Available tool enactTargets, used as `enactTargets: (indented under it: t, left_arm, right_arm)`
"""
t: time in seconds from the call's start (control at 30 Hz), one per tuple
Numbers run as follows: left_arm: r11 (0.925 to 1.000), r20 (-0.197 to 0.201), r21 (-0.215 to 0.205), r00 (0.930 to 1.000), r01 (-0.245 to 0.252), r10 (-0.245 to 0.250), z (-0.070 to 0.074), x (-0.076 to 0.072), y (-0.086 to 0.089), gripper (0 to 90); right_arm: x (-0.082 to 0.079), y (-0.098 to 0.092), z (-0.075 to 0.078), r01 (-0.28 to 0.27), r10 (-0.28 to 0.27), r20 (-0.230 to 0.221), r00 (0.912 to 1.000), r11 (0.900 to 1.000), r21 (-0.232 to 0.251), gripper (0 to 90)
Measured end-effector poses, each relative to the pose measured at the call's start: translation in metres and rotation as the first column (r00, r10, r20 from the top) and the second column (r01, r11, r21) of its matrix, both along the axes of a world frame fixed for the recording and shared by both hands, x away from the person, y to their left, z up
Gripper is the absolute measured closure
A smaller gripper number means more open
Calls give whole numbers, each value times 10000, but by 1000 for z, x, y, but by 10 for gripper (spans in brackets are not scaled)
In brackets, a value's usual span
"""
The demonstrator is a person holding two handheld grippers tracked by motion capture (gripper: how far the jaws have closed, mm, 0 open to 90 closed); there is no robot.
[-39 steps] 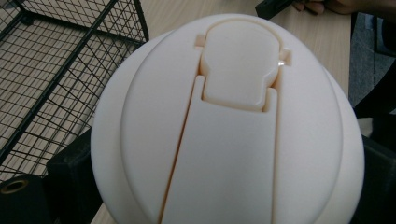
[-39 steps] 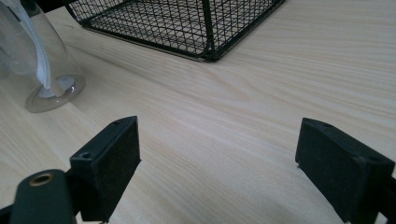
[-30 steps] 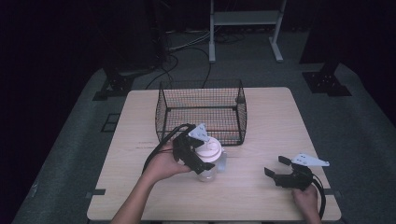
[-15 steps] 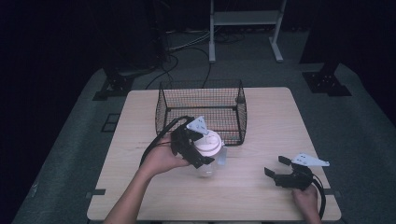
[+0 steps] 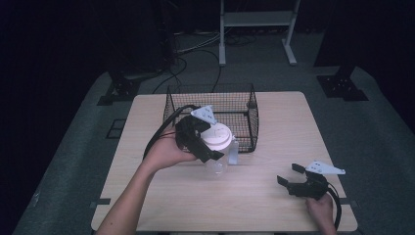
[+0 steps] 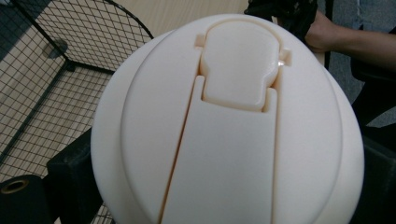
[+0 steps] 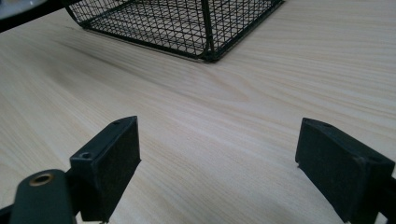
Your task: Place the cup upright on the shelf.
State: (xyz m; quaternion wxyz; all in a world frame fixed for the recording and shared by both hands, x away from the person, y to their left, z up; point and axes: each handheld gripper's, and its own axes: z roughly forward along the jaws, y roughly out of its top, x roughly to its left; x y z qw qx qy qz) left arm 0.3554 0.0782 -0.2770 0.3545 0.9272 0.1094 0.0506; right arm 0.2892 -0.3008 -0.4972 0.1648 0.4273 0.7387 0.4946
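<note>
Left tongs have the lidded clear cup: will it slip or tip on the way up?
The clear cup looks empty, so probably light. The tongs clamp just under its wide cream lid, which should resist slipping. Smooth plastic walls might twist or flex if squeezed.

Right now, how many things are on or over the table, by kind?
Wire baskets: 1, the basket
Cups: 1, the cup, clear with a cream lid, held in the left gripper
Grippers: 2, with the right gripper open
Total: 4
</note>
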Motion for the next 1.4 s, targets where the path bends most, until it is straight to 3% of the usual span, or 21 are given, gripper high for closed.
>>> enactTargets:
  t: [0.2,0.53,0.77,1.1,1.4]
  left_arm:
    - [9998,-34,-204,10000,78,-79,22,8,0,50]
    - [9998,-10,-135,9999,171,-171,46,21,-3,51]
    - [9992,-77,-383,9999,74,-77,63,34,-5,51]
    - [9979,29,-498,9992,-403,405,85,58,-8,51]
    - [9929,-40,-241,9932,-1166,1166,90,84,-11,51]
  right_arm:
    - [0,0,0,10,-10,-11,10000,10000,25,129]
    - [0,0,0,7,-7,-14,10000,10000,38,129]
    - [0,0,0,10,-10,-16,10000,10000,40,129]
    - [0,-1,0,0,1,-17,10000,10000,51,129]
    - [0,-1,0,-7,7,-14,10000,10000,99,129]
